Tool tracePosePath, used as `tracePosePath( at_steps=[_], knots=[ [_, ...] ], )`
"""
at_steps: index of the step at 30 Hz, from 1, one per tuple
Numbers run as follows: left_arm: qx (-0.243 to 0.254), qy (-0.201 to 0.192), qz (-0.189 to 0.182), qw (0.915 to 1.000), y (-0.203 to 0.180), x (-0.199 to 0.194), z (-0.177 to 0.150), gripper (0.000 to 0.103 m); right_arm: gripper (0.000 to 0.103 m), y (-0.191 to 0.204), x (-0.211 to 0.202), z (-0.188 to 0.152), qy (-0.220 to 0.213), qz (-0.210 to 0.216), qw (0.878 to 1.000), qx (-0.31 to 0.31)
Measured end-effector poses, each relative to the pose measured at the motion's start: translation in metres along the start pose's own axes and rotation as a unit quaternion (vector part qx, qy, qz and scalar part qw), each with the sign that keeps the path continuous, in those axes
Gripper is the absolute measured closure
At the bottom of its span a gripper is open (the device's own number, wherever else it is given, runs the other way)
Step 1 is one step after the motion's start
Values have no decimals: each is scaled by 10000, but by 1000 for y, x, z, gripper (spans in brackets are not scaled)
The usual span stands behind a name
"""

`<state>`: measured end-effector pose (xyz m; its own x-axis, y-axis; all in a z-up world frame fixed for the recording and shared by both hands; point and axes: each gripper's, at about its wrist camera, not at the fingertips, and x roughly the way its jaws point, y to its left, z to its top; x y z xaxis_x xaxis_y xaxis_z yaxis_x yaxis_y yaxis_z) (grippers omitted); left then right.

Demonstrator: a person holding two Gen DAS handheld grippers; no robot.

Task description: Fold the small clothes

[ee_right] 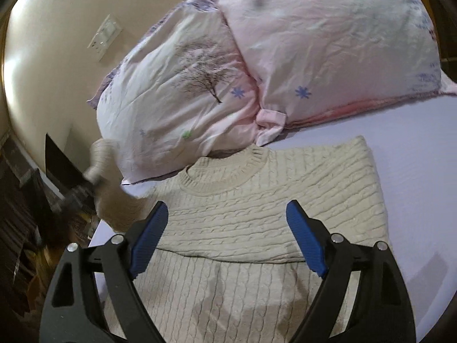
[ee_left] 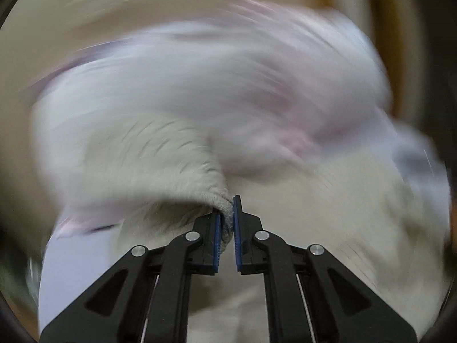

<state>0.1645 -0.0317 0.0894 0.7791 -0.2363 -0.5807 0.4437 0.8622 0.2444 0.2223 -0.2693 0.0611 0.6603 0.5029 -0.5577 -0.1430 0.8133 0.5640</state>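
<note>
A cream cable-knit sweater [ee_right: 257,200] lies on the lavender bed sheet [ee_right: 414,177], collar toward the pillows, its right side folded over. My right gripper [ee_right: 227,214] hovers over its chest, open and empty. My left gripper [ee_left: 227,214] is shut on the ribbed cuff of the sweater's sleeve [ee_left: 160,160] and holds it lifted; that view is motion-blurred. In the right wrist view the left gripper [ee_right: 85,183] shows blurred at the sweater's left edge with the raised sleeve [ee_right: 100,154].
Two pale pink printed pillows [ee_right: 328,43] [ee_right: 177,91] lie just beyond the collar. A beige wall with a switch plate [ee_right: 104,35] is at the back left. Dark clutter and floor [ee_right: 22,214] lie off the bed's left edge.
</note>
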Motion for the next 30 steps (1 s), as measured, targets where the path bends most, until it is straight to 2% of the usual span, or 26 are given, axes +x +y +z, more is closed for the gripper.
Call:
tracePosePath(
  at_steps=[2, 3, 5, 6, 7, 8, 10, 12, 15, 16, 17, 20, 21, 23, 24, 25, 26, 27, 28, 30],
  knots=[
    [779, 467, -452, 9948, -65, 29, -14, 94, 18, -11, 5, -1, 147, -31, 9997, 197],
    [917, 564, -559, 9926, -81, 34, -21, 94, 18, -16, 7, -1, 207, -44, 9994, 280],
    [823, 580, -638, 9929, -87, 28, -31, 91, 22, -27, 7, -1, 298, -150, 9985, 434],
    [647, 561, -704, 9938, -80, 20, -34, 88, 28, -31, 8, 0, 323, -203, 9982, 454],
    [481, 525, -733, 9948, -72, 12, -36, 80, 34, -36, 9, 1, 393, -426, 9969, 532],
    [197, 449, -681, 9965, -55, -1, -41, 68, 37, -41, 11, 1, 424, -552, 9958, 602],
    [-209, 404, -538, 9975, -28, -21, -52, 57, 44, -51, 13, -1, 456, -780, 9929, 774],
    [-681, 489, -368, 9958, 2, -38, -70, 56, 44, -56, 14, -5, 460, -920, 9913, 826],
    [-1403, 741, -235, 9870, 43, -55, -100, 51, 45, -63, 27, -13, 730, -1088, 9875, 876],
    [-1682, 813, -195, 9822, 54, -61, -112, 50, 71, -60, 34, -15, 772, -1062, 9888, 712],
    [-2011, 869, -225, 9754, 64, -68, -125, 50, 89, -55, 36, -14, 738, -1125, 9893, 560],
    [-2813, 862, -637, 9536, 85, -91, -157, 50, 95, -53, 23, -1, 73, -1405, 9892, 399],
    [-3102, 842, -872, 9429, 89, -97, -169, 50, 95, -57, 20, 3, 35, -1433, 9885, 480],
    [-3415, 843, -1141, 9291, 93, -106, -187, 50, 89, -63, 11, 1, 124, -1452, 9872, 647],
    [-3521, 852, -1246, 9237, 91, -110, -195, 50, 75, -62, 4, -4, 205, -1377, 9880, 666],
    [-3558, 858, -1284, 9217, 91, -110, -199, 50, 52, -59, -6, -11, 268, -1337, 9886, 639],
    [-3603, 874, -1325, 9192, 88, -113, -206, 50, 44, -56, -15, -17, 273, -1326, 9890, 590],
    [-3638, 895, -1365, 9170, 85, -116, -212, 50, 41, -54, -28, -26, 298, -1330, 9894, 509],
    [-3700, 937, -1463, 9127, 80, -118, -220, 50, 41, -54, -40, -37, 335, -1364, 9890, 472],
    [-3765, 825, -1585, 9090, 80, -122, -229, 49, 41, -62, -67, -65, 443, -1370, 9878, 587]
  ],
)
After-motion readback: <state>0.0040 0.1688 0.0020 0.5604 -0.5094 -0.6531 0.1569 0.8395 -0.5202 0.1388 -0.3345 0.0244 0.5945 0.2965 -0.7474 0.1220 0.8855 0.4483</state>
